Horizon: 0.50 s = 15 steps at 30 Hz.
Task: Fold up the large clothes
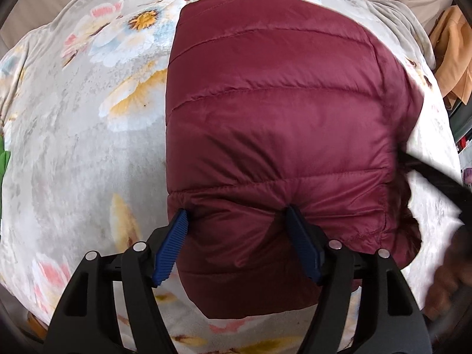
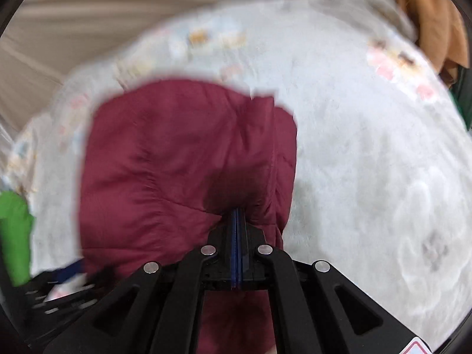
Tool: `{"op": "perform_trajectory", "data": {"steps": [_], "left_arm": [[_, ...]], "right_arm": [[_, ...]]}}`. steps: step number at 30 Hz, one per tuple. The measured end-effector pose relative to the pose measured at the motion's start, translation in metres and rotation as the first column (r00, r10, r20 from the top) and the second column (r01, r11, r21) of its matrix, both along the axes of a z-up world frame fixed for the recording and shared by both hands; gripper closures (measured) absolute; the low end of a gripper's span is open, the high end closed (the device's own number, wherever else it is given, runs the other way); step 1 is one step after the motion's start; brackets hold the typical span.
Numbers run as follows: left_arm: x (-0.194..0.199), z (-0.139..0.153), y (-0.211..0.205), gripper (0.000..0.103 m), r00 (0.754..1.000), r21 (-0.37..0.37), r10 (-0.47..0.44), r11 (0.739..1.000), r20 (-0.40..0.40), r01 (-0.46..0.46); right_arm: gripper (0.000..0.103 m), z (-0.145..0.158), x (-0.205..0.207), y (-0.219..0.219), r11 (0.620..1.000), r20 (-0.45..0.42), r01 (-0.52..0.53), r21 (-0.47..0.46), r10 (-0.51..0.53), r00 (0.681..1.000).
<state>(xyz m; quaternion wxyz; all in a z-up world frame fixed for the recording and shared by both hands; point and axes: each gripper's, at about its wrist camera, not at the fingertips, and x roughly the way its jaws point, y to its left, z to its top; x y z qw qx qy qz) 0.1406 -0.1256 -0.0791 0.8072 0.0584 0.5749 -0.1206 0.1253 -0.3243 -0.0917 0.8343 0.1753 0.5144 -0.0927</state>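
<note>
A maroon quilted puffer jacket (image 1: 280, 124) lies folded on a floral blanket (image 1: 82, 135). My left gripper (image 1: 237, 216) is open, its blue fingers (image 1: 172, 244) spread over the jacket's near edge, pressing on the fabric. The right gripper shows as a dark blurred shape at the right edge of the left wrist view (image 1: 442, 183). In the right wrist view, which is blurred, my right gripper (image 2: 237, 215) is shut on the jacket (image 2: 177, 162) at its near right edge. The left gripper appears blurred at the lower left of that view (image 2: 65, 277).
The blanket (image 2: 368, 162) covers a bed. An orange-tan garment (image 1: 451, 53) hangs at the far right, also in the right wrist view (image 2: 433, 14). A green item (image 2: 14, 236) lies at the left edge of the bed. A beige wall (image 2: 88, 14) is behind.
</note>
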Motion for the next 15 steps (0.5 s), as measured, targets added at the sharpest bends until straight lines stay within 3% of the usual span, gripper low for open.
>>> {"op": "perform_trajectory", "data": {"steps": [2, 3, 7, 11, 12, 15], "left_arm": [[0.002, -0.001, 0.0, 0.031, 1.0, 0.003, -0.007, 1.0, -0.003, 0.007], [0.002, -0.002, 0.001, 0.031, 1.0, 0.01, -0.006, 1.0, -0.001, 0.006], [0.008, -0.007, 0.01, 0.029, 1.0, -0.021, 0.015, 1.0, -0.023, -0.015], [0.012, -0.007, 0.01, 0.028, 0.999, -0.026, 0.015, 1.0, -0.032, -0.015], [0.012, -0.006, 0.01, 0.028, 0.999, -0.017, 0.016, 1.0, -0.029, -0.016], [0.015, -0.006, 0.013, 0.028, 1.0, -0.027, 0.012, 1.0, -0.029, -0.013]], "right_arm": [[0.103, -0.027, 0.014, -0.001, 1.0, -0.051, -0.01, 0.02, 0.011, 0.999], [0.103, -0.024, 0.016, -0.001, 1.0, -0.063, 0.0, 0.015, 0.001, 0.998], [0.103, 0.015, 0.008, 0.0, 0.999, 0.048, 0.042, 0.021, -0.043, 0.998], [0.103, -0.014, 0.029, 0.0, 1.0, -0.051, 0.021, 0.015, -0.02, 0.998], [0.103, -0.008, 0.032, 0.001, 1.0, -0.054, 0.031, 0.0, -0.031, 0.998], [0.103, 0.028, 0.03, 0.002, 0.999, 0.07, 0.043, 0.007, -0.043, 0.997]]}}
